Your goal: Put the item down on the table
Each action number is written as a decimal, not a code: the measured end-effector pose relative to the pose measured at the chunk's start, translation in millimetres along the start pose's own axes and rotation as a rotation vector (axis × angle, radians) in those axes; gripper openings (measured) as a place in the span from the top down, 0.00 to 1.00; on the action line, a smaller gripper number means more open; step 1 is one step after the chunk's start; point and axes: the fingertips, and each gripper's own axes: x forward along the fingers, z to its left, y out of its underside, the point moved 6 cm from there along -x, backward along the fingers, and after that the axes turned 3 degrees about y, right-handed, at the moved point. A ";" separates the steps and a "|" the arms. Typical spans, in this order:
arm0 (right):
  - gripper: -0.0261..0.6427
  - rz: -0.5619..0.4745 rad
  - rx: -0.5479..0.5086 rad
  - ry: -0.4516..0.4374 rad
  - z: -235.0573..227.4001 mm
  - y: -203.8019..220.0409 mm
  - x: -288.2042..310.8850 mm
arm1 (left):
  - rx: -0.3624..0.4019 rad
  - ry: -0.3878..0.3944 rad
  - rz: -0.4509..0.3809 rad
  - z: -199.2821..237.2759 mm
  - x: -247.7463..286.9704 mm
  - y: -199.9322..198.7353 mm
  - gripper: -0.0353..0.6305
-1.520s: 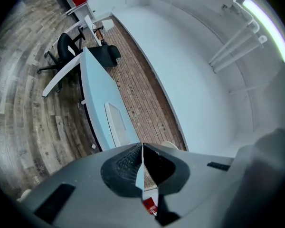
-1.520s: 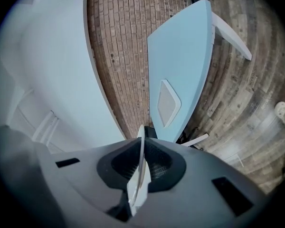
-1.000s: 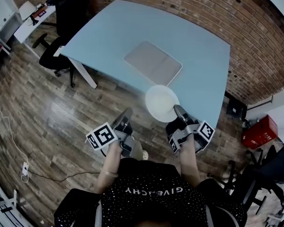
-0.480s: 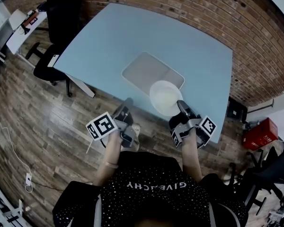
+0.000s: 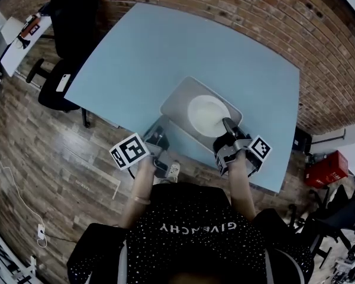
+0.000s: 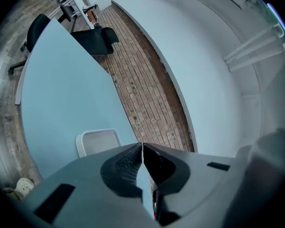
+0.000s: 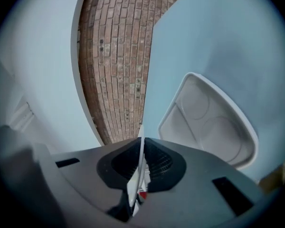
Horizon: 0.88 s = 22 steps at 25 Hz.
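White plate (image 5: 208,115) over the grey tray (image 5: 176,101), seemingly not yet set down | right gripper (image 5: 228,125) clamped narrow on its rim at the tray's near edge | left gripper (image 5: 158,137) closed, empty, beside the tray's near-left corner | next: lower level, let the base rest, then part the 2 jaws.

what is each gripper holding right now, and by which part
The right gripper is shut on the white plate, pinching its near rim; the plate is above the grey tray. The left gripper has its jaws together with nothing between them.
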 end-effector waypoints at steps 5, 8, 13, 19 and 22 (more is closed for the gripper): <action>0.92 -0.012 -0.110 0.071 -6.8 -13.5 46.2 | 0.004 -0.007 0.008 21.3 23.1 -25.5 0.92; 0.92 0.009 -0.132 0.089 -13.8 -17.3 76.3 | 0.002 -0.011 0.012 29.7 34.9 -37.5 0.92; 0.92 0.018 -0.174 0.133 -26.0 -18.0 116.7 | -0.007 -0.018 0.035 41.1 45.9 -46.5 0.92; 0.92 0.060 -0.307 0.256 -40.1 -19.3 142.9 | -0.026 -0.031 0.032 51.7 43.8 -50.2 0.92; 0.92 0.107 -0.411 0.393 -43.3 -20.4 148.9 | -0.034 -0.031 0.030 51.8 41.0 -48.8 0.92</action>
